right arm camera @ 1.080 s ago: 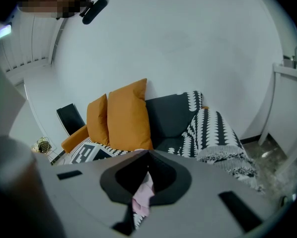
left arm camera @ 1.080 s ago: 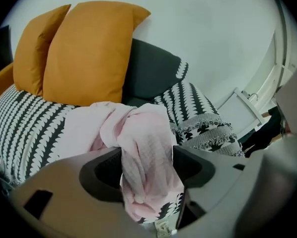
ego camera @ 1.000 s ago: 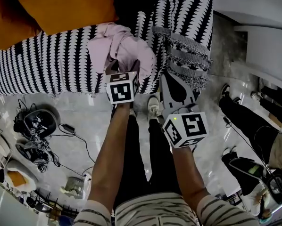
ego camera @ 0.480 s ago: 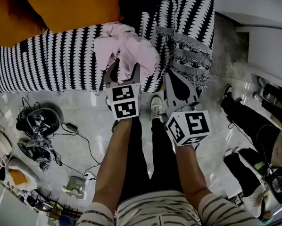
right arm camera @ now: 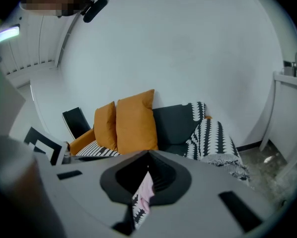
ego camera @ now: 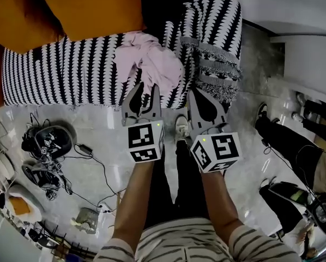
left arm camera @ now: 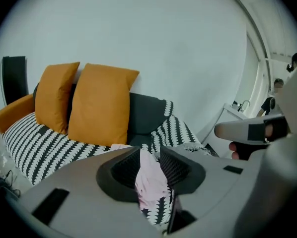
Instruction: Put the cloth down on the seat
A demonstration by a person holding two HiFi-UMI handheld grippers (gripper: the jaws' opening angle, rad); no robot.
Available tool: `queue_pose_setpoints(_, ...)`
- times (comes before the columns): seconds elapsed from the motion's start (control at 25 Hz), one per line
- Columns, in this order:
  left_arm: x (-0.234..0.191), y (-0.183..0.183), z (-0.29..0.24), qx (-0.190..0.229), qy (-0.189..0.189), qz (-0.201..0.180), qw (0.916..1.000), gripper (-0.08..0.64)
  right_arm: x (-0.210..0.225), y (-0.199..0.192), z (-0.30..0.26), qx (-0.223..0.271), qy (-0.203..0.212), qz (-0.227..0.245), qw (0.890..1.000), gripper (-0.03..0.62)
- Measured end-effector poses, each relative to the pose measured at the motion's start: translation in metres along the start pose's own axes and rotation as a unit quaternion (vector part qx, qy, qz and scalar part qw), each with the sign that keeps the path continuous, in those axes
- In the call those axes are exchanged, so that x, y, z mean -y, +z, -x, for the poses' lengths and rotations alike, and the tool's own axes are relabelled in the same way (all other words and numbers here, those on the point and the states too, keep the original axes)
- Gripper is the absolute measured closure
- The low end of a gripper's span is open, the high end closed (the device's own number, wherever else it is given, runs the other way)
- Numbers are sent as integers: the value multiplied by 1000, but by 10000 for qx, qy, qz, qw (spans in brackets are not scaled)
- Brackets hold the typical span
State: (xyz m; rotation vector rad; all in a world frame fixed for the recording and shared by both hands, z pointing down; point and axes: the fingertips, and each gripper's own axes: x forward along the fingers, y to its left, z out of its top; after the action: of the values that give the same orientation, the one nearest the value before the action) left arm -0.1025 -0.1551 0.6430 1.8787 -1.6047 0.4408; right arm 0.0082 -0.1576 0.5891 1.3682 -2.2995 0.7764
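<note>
The pink cloth (ego camera: pixel 146 64) lies crumpled on the black-and-white striped seat (ego camera: pixel 65 72), at its front edge. My left gripper (ego camera: pixel 143 91) hovers just in front of it, over the seat's edge. Its jaws are closing, with a narrow gap and nothing between them. In the left gripper view the cloth (left arm camera: pixel 151 182) shows through that gap, beyond the jaws. My right gripper (ego camera: pixel 205 100) is beside it to the right, jaws together and empty. A sliver of the cloth (right arm camera: pixel 144 192) shows below its tips in the right gripper view.
Two orange cushions (ego camera: pixel 81 10) lean on the sofa back. A striped fringed throw (ego camera: pixel 215 37) hangs over the sofa's right end. Cables and devices (ego camera: pixel 43 146) lie on the floor at left. A person's legs (ego camera: pixel 288 141) and a white cabinet (ego camera: pixel 310 53) are at right.
My left gripper has backed off the cloth toward me and its jaws have narrowed. The cloth stays on the seat. The right gripper has hardly moved.
</note>
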Motion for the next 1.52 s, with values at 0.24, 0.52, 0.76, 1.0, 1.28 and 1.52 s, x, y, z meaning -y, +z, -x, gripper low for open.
queue_pose_setpoints(0.24, 27, 36, 59, 431, 46, -176, 9989, 498, -26, 24, 44, 201, 195, 43, 9996, 578)
queue_pose_setpoints(0.52, 61, 103, 135, 1042, 87, -304, 9941, 554, -50, 87, 108, 669, 355, 70, 9971, 578)
queue_pose_setpoints(0.76, 85, 139, 180, 1262, -68, -451, 9909, 556, -67, 121, 145, 869, 448, 236, 9949, 578)
queue_pose_setpoints(1.0, 111, 175, 220, 1504, -174, -885, 9845, 556, -82, 157, 176, 1118, 510, 467, 9913, 578)
queue_pose_setpoints(1.28, 135, 226, 267, 2058, -211, -1099, 9722, 557, -103, 214, 212, 1545, 673, 894, 9816, 578)
queue_pose_setpoints(1.52, 151, 267, 309, 2435, -342, -1186, 9620, 556, -109, 244, 248, 1743, 679, 1070, 9765, 578)
